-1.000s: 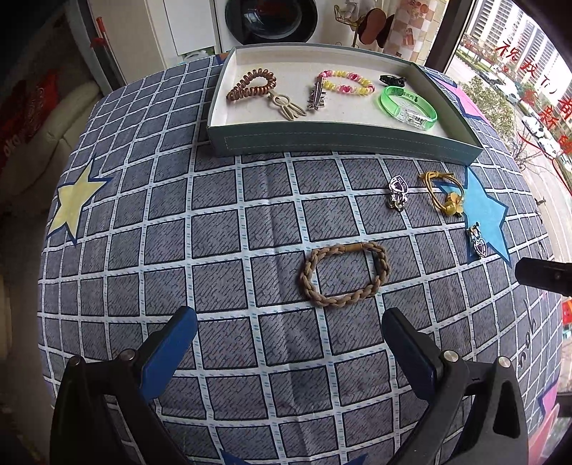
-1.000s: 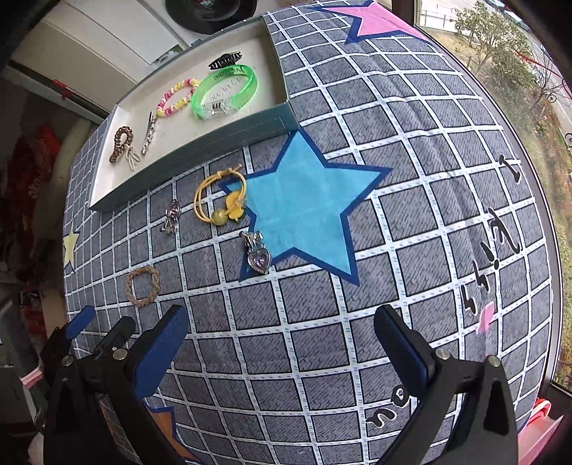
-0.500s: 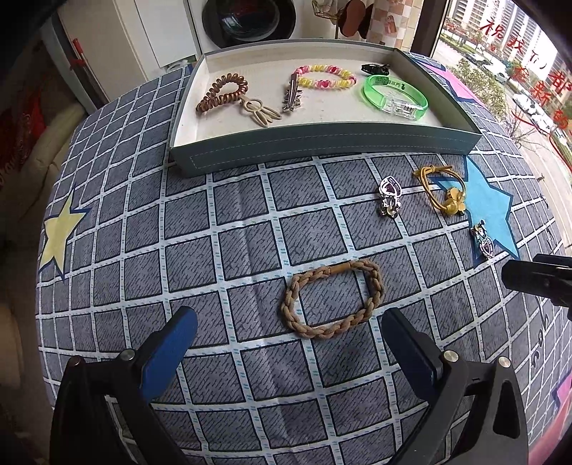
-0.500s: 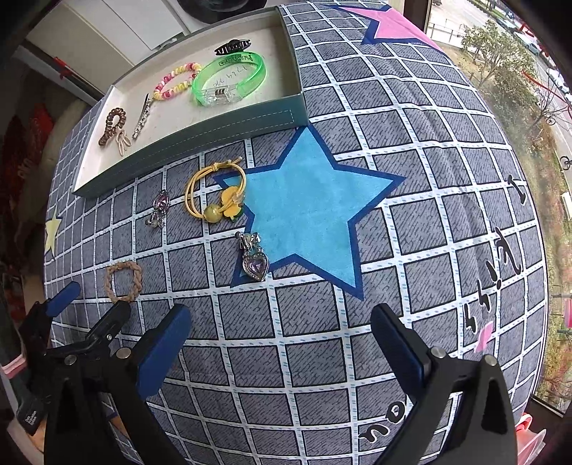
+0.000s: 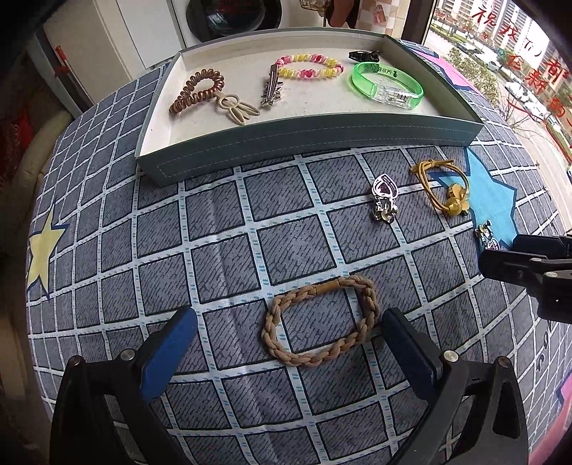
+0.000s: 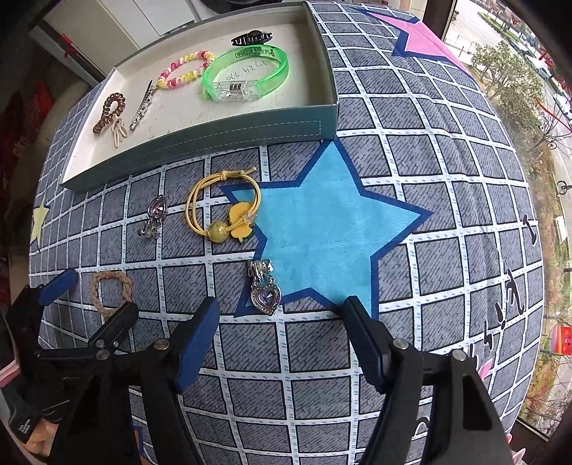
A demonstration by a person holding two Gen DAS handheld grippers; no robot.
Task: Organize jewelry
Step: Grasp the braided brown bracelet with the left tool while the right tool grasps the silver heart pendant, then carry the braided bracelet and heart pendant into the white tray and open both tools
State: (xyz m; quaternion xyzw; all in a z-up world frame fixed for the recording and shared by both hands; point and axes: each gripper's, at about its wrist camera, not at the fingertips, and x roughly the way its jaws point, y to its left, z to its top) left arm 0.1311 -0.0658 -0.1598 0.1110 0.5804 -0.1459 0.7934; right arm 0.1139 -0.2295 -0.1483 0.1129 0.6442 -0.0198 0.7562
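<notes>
A tan braided bracelet (image 5: 321,322) lies on the checked cloth, between the tips of my open left gripper (image 5: 286,332); it also shows in the right wrist view (image 6: 111,291). A heart pendant (image 6: 265,291) lies just ahead of my open right gripper (image 6: 280,318), on the blue star's edge. A yellow hair tie (image 6: 221,207) and a purple charm (image 6: 155,214) lie further ahead. The grey tray (image 5: 321,134) at the back holds a green bangle (image 5: 388,84), a pink-yellow coil band (image 5: 309,66), a brown coil band (image 5: 196,89) and clips.
The table drops off at the left and right edges. A window is on the right and a washing machine (image 5: 225,18) stands behind the tray. My right gripper shows at the right edge of the left wrist view (image 5: 529,264).
Both grippers have moved forward and lower. The braided bracelet now sits between the left fingertips and the heart pendant sits close to the right ones. The right jaws have narrowed a little.
</notes>
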